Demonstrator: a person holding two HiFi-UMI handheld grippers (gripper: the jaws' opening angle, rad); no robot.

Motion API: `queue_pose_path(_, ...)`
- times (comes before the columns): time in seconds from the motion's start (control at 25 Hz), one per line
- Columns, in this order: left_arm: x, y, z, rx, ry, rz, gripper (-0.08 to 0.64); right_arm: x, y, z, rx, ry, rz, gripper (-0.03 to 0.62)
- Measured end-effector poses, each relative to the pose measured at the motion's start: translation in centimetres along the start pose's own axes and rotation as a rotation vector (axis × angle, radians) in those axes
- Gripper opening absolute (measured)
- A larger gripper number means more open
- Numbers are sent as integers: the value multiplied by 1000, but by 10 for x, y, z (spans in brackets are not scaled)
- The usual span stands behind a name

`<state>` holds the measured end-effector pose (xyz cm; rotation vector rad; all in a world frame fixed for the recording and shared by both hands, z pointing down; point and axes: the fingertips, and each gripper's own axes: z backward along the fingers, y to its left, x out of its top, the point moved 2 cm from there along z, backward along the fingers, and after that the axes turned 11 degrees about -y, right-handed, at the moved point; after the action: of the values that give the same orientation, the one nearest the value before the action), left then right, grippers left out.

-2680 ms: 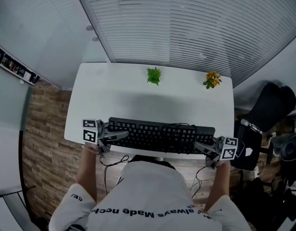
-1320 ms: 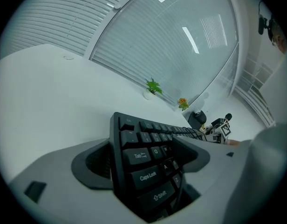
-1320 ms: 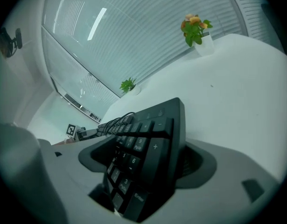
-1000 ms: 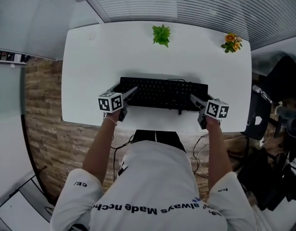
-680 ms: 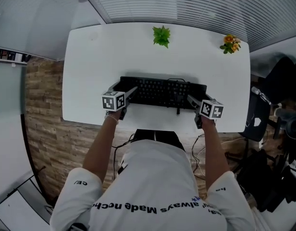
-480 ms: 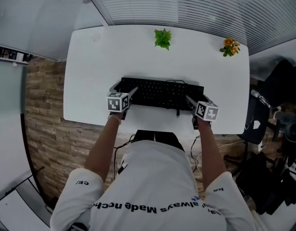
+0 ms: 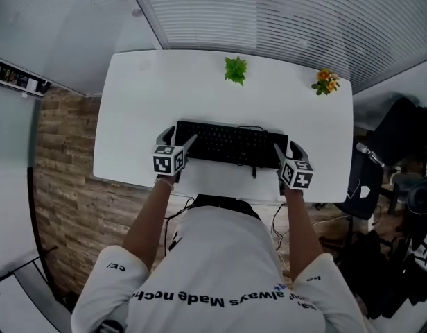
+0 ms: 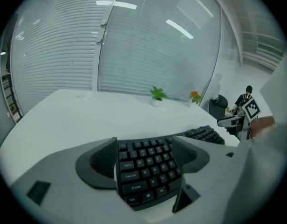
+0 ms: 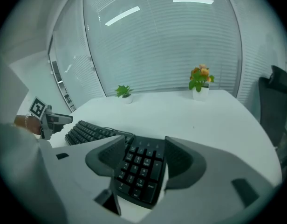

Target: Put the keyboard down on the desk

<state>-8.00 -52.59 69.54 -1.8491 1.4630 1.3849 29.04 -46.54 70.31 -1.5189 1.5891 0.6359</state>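
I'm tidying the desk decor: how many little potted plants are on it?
2. A green-leaved potted plant stands midway along the far edge of the desk; an orange-flowered potted plant stands near its far right corner. None appears hidden.

I see the black full-size keyboard (image 7: 231,144) lying flat, keys up, on the white tabletop (image 7: 144,103), its long side parallel to the near edge and close to it, roughly midway between the side edges. A dark cable (image 7: 254,170), I think, trails from its near side.
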Motion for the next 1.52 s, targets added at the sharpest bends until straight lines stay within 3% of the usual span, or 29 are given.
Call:
queue_pose_path(0.08,19,-12,8,-39,-66,-16,390,22,6,11,15,-65,21,235)
queue_pose_path(0.2,51,-33,22,-84,-156,-48,292,48,20,28,61,-141,78,171)
queue_pose_path(0.6,165,-113,75,-243,-412,-109,112,154,84,88,199,-328,156,93)
queue_pose_path(1.08,242,-167,142,-352,-573,-158,57,236,147,157,312,-482,256,37)
queue_pose_path(1.52,275,-182,174,-362,-630,-183,48,261,171,185,344,-515,288,17)
